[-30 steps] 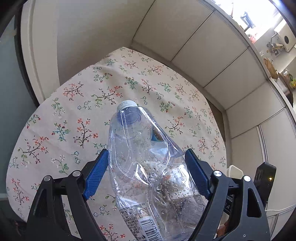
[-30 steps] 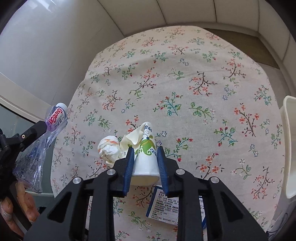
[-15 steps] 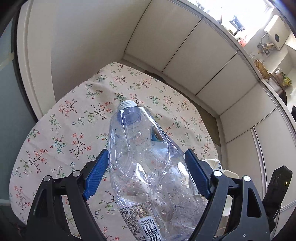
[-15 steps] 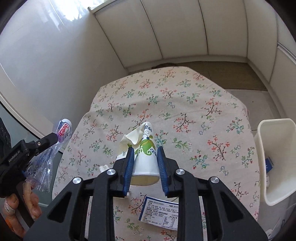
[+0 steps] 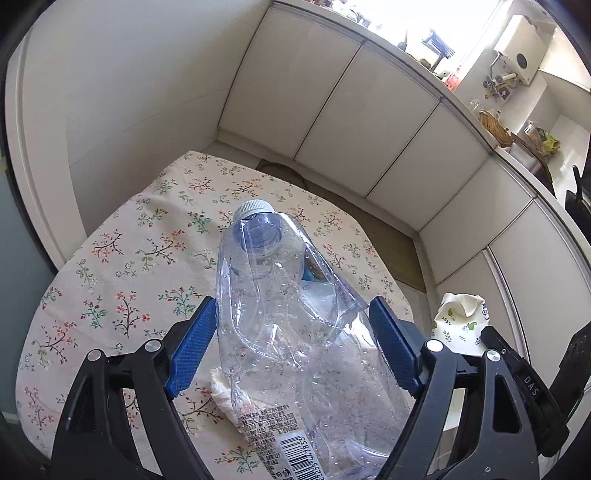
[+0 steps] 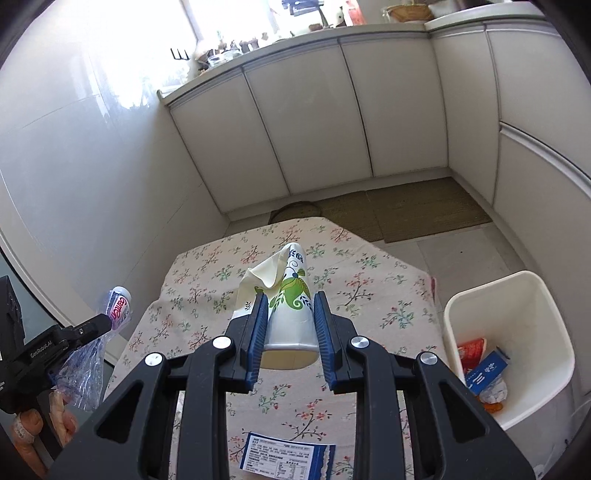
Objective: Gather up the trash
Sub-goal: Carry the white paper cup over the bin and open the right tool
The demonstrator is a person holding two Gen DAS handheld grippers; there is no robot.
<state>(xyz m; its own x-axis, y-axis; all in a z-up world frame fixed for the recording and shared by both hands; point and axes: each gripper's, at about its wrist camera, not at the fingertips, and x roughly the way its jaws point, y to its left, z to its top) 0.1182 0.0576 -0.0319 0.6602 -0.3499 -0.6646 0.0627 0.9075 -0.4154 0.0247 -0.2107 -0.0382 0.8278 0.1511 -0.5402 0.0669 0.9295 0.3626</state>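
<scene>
Carrying step: the right gripper [image 6: 289, 325] clamps a crushed green-printed white paper cup [image 6: 290, 314], the left gripper [image 5: 291, 347] holds wide a crumpled clear plastic bottle [image 5: 295, 314]; next, both must go over the white plastic bin [image 6: 476, 295] beside the table's right edge.

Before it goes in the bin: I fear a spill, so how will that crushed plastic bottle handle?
The bottle looks creased and empty, so probably light and floppy. Droplets inside suggest slight drips only; its cap is on.

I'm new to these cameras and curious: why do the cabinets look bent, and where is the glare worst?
Left wrist view: the fisheye lens bows the cabinets, and the window at top right is blown out. Right wrist view: the same curving, with the window whited out and its glare washing over the glossy wall.
</scene>
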